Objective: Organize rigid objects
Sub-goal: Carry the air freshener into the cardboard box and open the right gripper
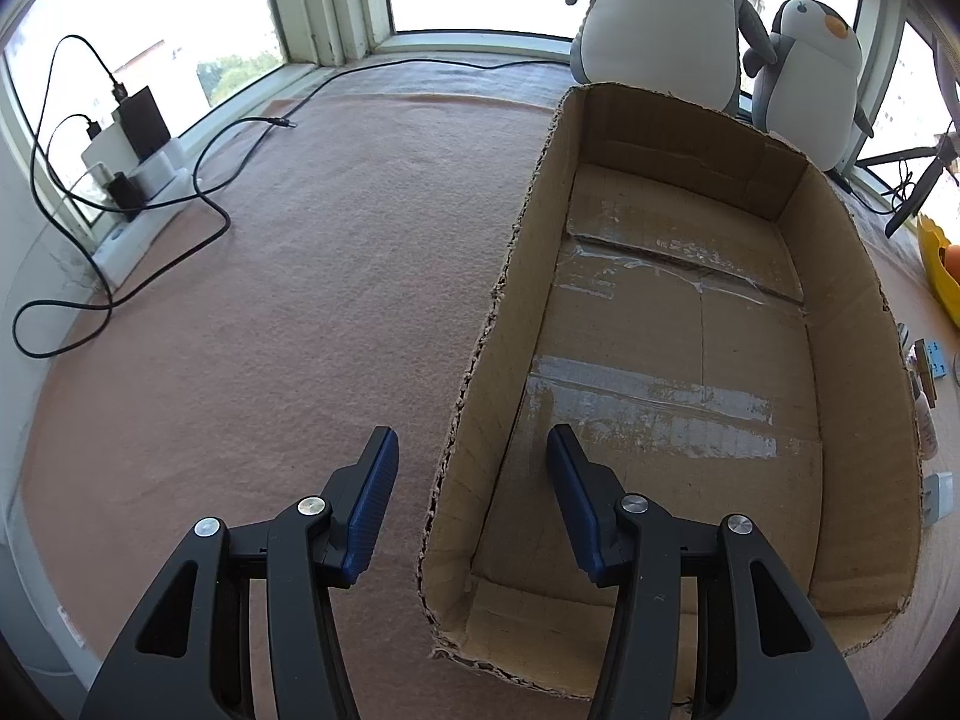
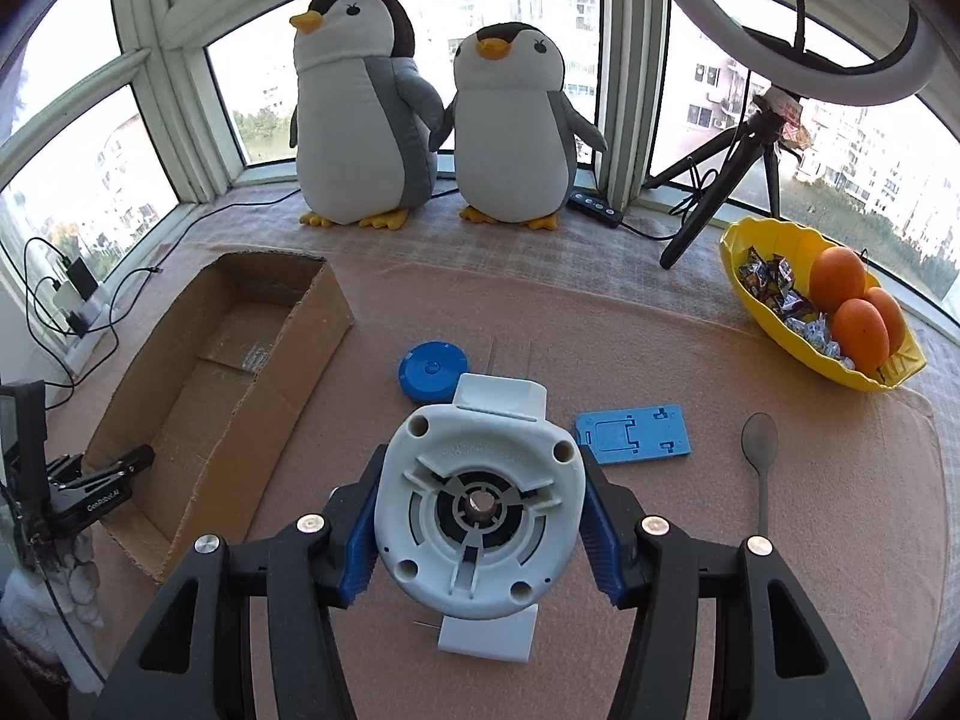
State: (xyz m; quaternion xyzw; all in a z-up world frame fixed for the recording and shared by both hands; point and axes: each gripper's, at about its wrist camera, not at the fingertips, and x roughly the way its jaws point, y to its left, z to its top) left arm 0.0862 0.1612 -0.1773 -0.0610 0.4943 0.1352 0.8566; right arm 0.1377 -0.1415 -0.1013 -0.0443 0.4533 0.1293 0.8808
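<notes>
the white round device (image 2: 480,516) is being clamped between the blue pads of the right gripper (image 2: 480,510), underside facing the camera, raised off the pink cloth (image 2: 660,540). the left gripper (image 1: 471,462) is being held with fingers apart and nothing between them, straddling the near left wall of the cardboard box (image 1: 672,372). farther off, a blue disc (image 2: 432,370), blue plate (image 2: 633,433) and spoon (image 2: 760,450) are lying on the cloth.

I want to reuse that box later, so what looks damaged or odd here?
The cardboard box has ragged, torn top edges, most visibly along its left wall; the flaps seem ripped off. Old tape remnants streak its floor, and nothing lies inside. Otherwise nothing stands out: the blue round lid, blue plate and spoon lie flat.
</notes>
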